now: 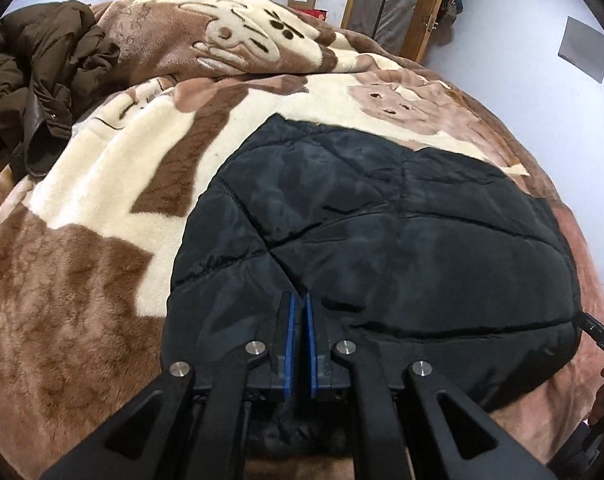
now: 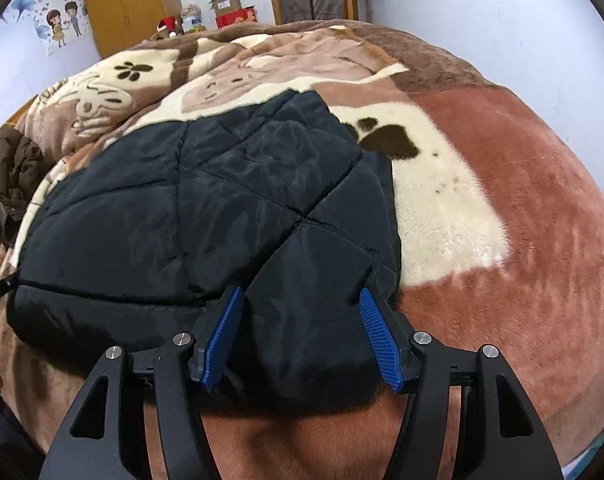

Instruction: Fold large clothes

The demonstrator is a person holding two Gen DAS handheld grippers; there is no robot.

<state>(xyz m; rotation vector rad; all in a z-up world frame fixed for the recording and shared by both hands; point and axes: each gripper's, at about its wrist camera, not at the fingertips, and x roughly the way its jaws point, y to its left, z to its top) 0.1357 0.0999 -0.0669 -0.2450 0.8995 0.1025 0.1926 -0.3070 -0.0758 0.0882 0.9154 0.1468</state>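
Note:
A black quilted jacket (image 1: 381,232) (image 2: 190,208) lies folded on a brown and cream plush blanket (image 1: 82,272) (image 2: 501,200) that covers the bed. My left gripper (image 1: 300,300) is at the jacket's near edge, its blue pads almost together, and the fabric creases run in to its tips as if pinched. My right gripper (image 2: 300,294) stands open over the jacket's near right corner. The padded corner bulges between its blue pads (image 2: 375,320), which do not press on it. One finger of the right gripper (image 1: 599,336) shows at the left wrist view's right edge.
A dark brown coat (image 1: 34,80) (image 2: 2,184) lies crumpled on the bed's far left. Behind the bed stand a wooden wardrobe (image 2: 126,4), cardboard boxes (image 2: 226,2) and a door frame (image 1: 425,12). The bed's edge drops away on the right.

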